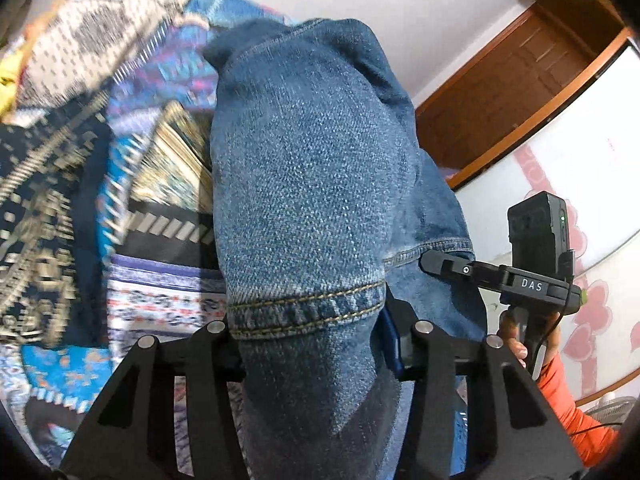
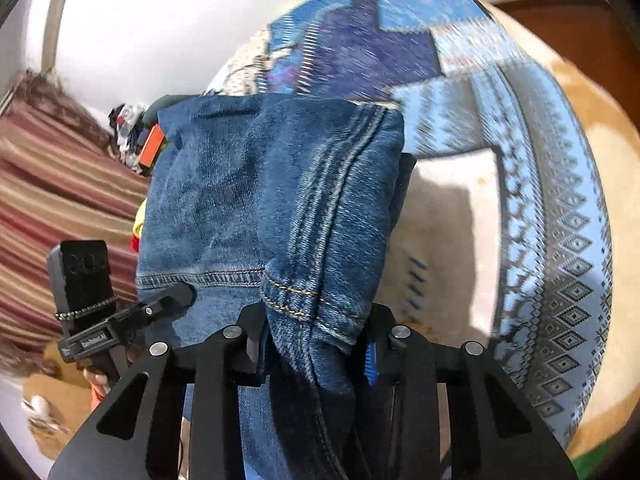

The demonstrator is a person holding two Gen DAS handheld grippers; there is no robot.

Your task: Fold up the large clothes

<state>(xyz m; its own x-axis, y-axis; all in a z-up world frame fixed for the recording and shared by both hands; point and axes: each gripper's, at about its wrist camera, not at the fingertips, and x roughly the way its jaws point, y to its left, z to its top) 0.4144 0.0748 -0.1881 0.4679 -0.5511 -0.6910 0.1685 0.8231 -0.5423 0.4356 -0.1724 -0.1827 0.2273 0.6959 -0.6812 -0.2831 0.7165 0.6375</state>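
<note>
A pair of blue denim jeans [image 1: 304, 168] hangs lifted between both grippers, with the stitched hems at the jaws. My left gripper [image 1: 316, 340] is shut on one hemmed end, the cloth bunched between its fingers. My right gripper [image 2: 316, 344] is shut on the other hemmed end [image 2: 288, 208] beside a triple-stitched seam. In the left wrist view the right gripper [image 1: 444, 266] shows at the right, held by a hand in an orange sleeve. In the right wrist view the left gripper [image 2: 176, 296] shows at the left.
A patterned blue, purple and white bedspread [image 1: 100, 184] lies below, also in the right wrist view [image 2: 540, 200]. A clothes pile [image 2: 136, 140] lies far off. A striped curtain [image 2: 52, 200] is at the left. A brown wooden door [image 1: 512, 96] and a heart-patterned white panel [image 1: 580, 184] are at the right.
</note>
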